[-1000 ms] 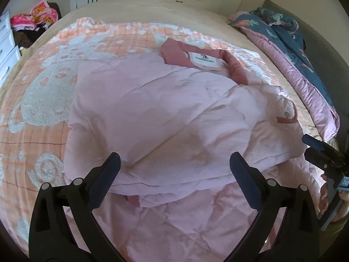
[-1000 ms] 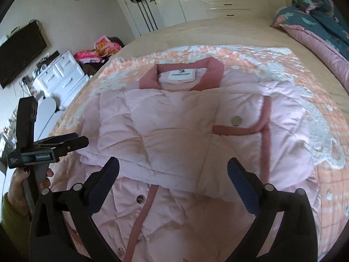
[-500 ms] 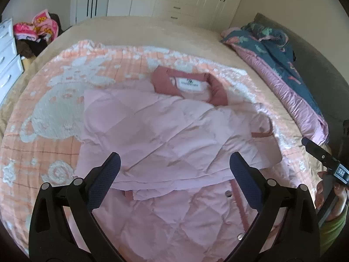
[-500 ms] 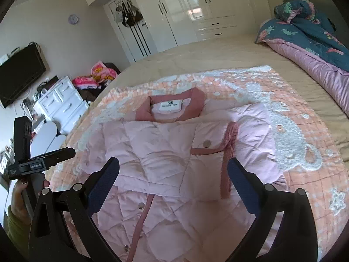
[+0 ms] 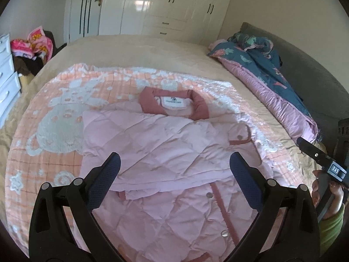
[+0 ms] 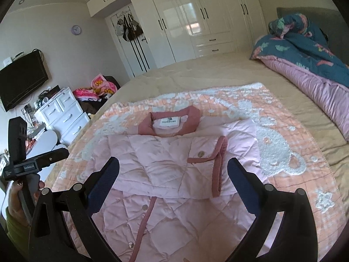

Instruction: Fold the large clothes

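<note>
A light pink quilted jacket (image 5: 165,148) with a darker pink collar (image 5: 174,106) lies on the bed, sleeves folded across its front; it also shows in the right wrist view (image 6: 165,166). My left gripper (image 5: 174,166) is open and empty, held above the jacket's lower half. My right gripper (image 6: 173,170) is open and empty, also above the lower half. Each gripper shows at the edge of the other's view: the right one (image 5: 320,161) and the left one (image 6: 32,163).
The jacket rests on an orange and white blanket (image 5: 54,113) on a beige bed (image 5: 135,48). A rolled blue and pink quilt (image 5: 268,76) lies along the right side. White drawers (image 6: 63,115), a clothes pile (image 6: 96,89) and wardrobes (image 6: 192,21) stand beyond.
Both grippers have pulled back and risen away from the jacket, so more of the bed and room shows. Both stayed open. The jacket has not moved.
</note>
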Demonstrator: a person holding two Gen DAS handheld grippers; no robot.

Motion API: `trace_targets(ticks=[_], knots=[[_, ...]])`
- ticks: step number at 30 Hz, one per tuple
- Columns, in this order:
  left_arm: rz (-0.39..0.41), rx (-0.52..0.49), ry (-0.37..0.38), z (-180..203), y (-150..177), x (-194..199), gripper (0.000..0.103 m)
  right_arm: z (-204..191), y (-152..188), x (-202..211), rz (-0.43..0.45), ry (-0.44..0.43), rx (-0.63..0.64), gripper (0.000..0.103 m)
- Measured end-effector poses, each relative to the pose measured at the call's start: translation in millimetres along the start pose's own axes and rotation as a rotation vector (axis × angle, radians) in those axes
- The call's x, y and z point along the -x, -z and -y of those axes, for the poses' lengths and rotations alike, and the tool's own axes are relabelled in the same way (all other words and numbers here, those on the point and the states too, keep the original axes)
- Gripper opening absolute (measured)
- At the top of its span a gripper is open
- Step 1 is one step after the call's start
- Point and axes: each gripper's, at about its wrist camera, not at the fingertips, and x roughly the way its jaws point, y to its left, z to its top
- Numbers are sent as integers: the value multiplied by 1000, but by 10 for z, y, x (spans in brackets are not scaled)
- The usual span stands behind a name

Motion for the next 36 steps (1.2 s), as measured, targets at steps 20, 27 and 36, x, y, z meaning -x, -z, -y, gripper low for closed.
trace_targets(ticks=[20, 27, 36], knots=[[125, -71, 80, 326, 60, 638, 94, -240, -10, 617, 108, -23, 47, 99], [154, -82, 98, 401, 187, 846, 94, -258, 18, 780, 137, -20, 48, 99], [139, -80, 148, 512, 473, 972, 94, -313, 127, 909, 132, -13, 63, 99]])
